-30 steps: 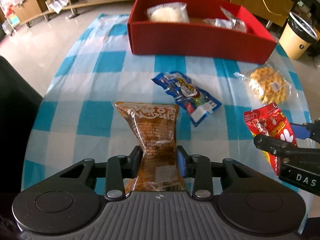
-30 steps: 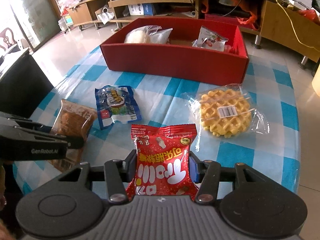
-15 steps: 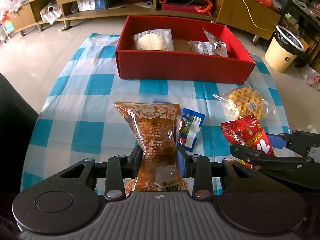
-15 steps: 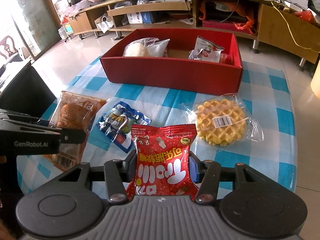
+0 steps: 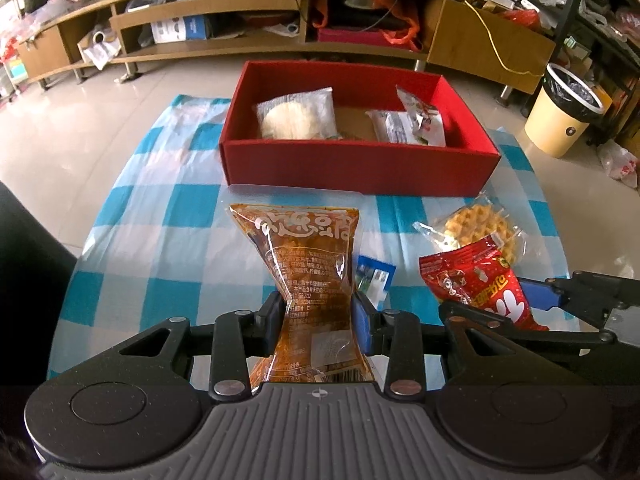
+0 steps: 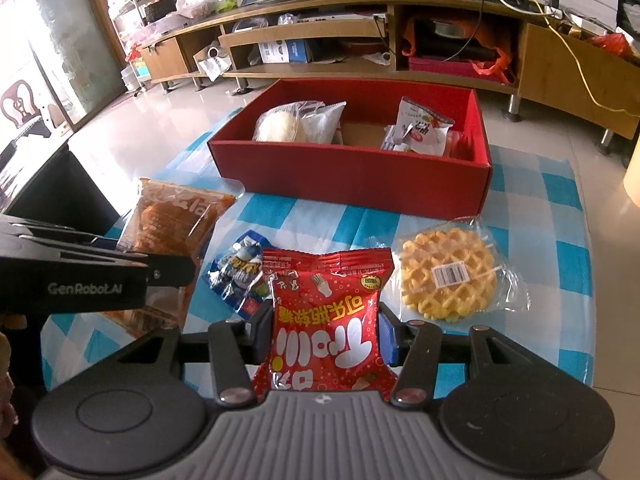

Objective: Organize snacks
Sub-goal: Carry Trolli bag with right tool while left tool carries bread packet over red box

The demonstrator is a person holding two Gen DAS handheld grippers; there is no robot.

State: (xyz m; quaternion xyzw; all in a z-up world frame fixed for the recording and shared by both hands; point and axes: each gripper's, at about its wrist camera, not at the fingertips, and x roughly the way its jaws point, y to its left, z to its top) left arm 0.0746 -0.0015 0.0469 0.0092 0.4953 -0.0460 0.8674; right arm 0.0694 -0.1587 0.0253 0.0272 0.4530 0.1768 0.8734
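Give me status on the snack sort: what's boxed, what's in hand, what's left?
Done: the red box already holds a pale bun pack and a white pack. In hand: the left gripper is shut on the brown pack, the right gripper on the red pack, both short of the box. Left on the table: the waffle and the blue pack.

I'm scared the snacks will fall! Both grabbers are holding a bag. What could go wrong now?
1. The left gripper pinches the brown clear-plastic snack bag only at its narrow waist, so the slippery pack might slide out.
2. The right gripper holds the red foil snack bag close beside the left one; they could bump.
3. The red cardboard box already holds packets at both ends, so a dropped bag might land on them.
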